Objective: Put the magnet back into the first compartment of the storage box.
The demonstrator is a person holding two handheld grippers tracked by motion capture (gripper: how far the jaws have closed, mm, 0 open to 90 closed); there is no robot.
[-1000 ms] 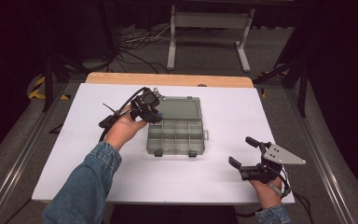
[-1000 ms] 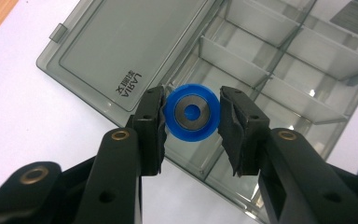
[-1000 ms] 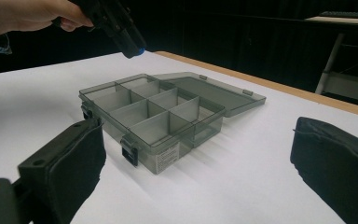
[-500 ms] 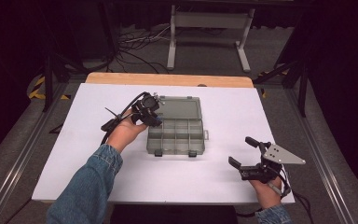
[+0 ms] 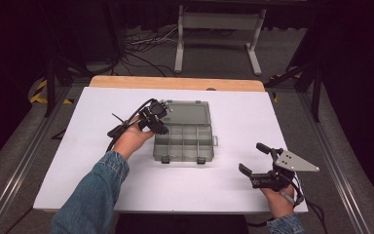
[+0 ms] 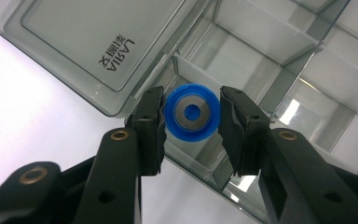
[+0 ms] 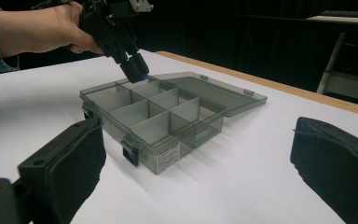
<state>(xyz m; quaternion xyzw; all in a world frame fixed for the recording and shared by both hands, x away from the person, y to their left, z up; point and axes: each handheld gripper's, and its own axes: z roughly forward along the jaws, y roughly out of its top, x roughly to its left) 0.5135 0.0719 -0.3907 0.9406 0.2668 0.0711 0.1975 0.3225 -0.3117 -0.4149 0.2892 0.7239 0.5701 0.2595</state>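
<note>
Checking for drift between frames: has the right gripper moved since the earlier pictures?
No. In the high view the right gripper sits at the same spot by the table's near right corner, same gap from the compartment box.

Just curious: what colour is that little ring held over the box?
Blue ring, grey centre; clearest in the left gripper view.
</note>
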